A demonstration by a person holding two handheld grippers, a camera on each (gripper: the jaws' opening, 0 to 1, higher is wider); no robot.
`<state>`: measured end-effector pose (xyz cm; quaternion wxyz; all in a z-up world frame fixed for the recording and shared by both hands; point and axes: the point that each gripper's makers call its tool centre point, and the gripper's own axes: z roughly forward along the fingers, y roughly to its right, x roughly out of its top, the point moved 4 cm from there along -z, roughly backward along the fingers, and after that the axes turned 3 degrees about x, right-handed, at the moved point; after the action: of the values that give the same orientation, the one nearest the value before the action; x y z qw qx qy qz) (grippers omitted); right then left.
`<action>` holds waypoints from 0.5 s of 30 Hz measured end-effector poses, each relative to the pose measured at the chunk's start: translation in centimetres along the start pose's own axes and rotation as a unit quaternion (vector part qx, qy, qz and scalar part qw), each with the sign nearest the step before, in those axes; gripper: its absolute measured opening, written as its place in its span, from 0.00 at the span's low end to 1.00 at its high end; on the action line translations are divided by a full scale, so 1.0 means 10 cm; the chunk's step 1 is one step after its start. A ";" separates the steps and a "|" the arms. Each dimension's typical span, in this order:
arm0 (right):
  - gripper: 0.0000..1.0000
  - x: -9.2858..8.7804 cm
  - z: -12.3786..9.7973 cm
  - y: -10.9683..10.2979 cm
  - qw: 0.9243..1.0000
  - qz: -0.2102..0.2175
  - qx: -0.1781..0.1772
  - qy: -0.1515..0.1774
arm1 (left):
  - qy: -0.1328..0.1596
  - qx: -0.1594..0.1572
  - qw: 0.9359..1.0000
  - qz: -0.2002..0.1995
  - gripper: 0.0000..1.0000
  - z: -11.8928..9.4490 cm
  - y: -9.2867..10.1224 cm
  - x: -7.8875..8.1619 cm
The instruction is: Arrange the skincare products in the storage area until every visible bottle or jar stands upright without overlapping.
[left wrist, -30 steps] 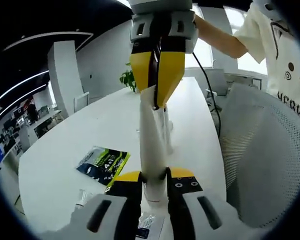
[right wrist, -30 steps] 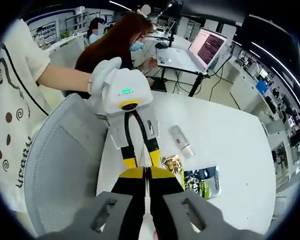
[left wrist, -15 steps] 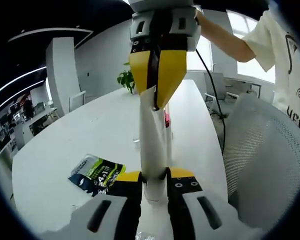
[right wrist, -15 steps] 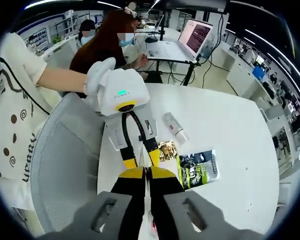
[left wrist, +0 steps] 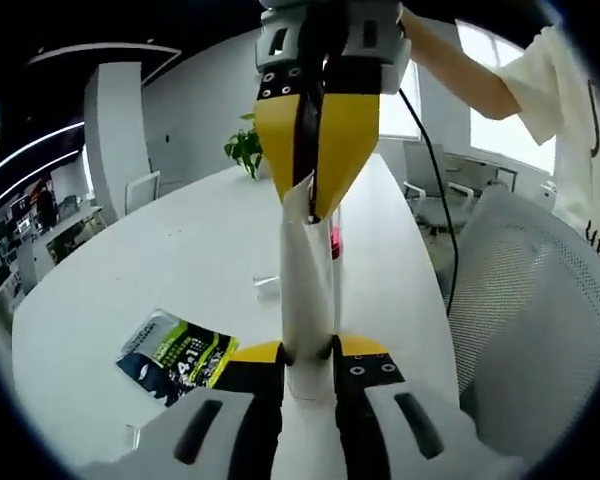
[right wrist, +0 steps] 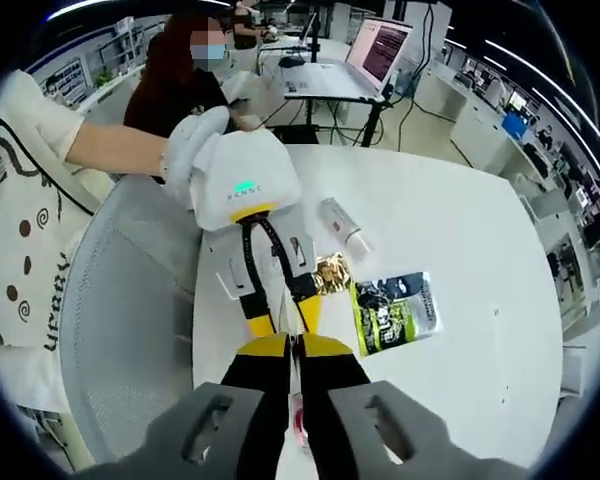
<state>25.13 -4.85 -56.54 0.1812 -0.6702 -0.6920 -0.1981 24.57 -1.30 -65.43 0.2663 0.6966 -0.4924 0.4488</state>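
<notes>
A white skincare tube (left wrist: 306, 285) hangs in the air above the white table (left wrist: 190, 260), held at both ends. In the left gripper view, my left gripper (left wrist: 306, 352) is shut on the tube's lower, cap end. My right gripper (left wrist: 311, 200) comes in from the top and is shut on the flat crimped end. In the right gripper view, my right gripper (right wrist: 293, 346) meets the left gripper (right wrist: 278, 318) tip to tip, and the tube between them is mostly hidden. A second white tube (right wrist: 342, 225) lies on its side on the table.
A green-and-black sachet (right wrist: 395, 312) and a gold sachet (right wrist: 330, 272) lie flat on the table. A small red item (left wrist: 333, 238) sits behind the held tube. A white mesh chair (right wrist: 130, 320) stands close by. A seated person (right wrist: 185, 80) and a laptop (right wrist: 380, 50) are beyond.
Both grippers have kept their hold on the tube. Both views have drifted a little as the hands moved together; the things on the table have stayed put.
</notes>
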 end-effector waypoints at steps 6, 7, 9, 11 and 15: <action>0.03 -0.01 -0.01 0.05 1.000 0.011 -0.001 0.002 | 0.007 -0.006 1.000 -0.009 0.16 0.04 -0.03 0.01; 0.03 -0.02 -0.01 0.06 1.000 0.010 0.000 0.002 | 0.007 -0.009 1.000 -0.015 0.16 0.04 -0.03 0.01; 0.03 -0.03 -0.01 0.10 1.000 0.007 -0.005 0.003 | 0.009 -0.011 1.000 -0.020 0.16 0.05 -0.03 0.01; 0.03 -0.03 -0.02 0.10 1.000 0.004 -0.010 0.004 | 0.011 -0.011 1.000 -0.021 0.16 0.06 -0.03 0.01; 0.04 -0.04 -0.03 0.14 1.000 0.007 -0.010 0.005 | 0.014 -0.016 1.000 -0.016 0.16 0.07 -0.03 0.02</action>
<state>26.52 -5.36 -56.45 0.1794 -0.6759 -0.6842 -0.2069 25.10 -1.90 -65.55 0.2916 0.6940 -0.4844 0.4458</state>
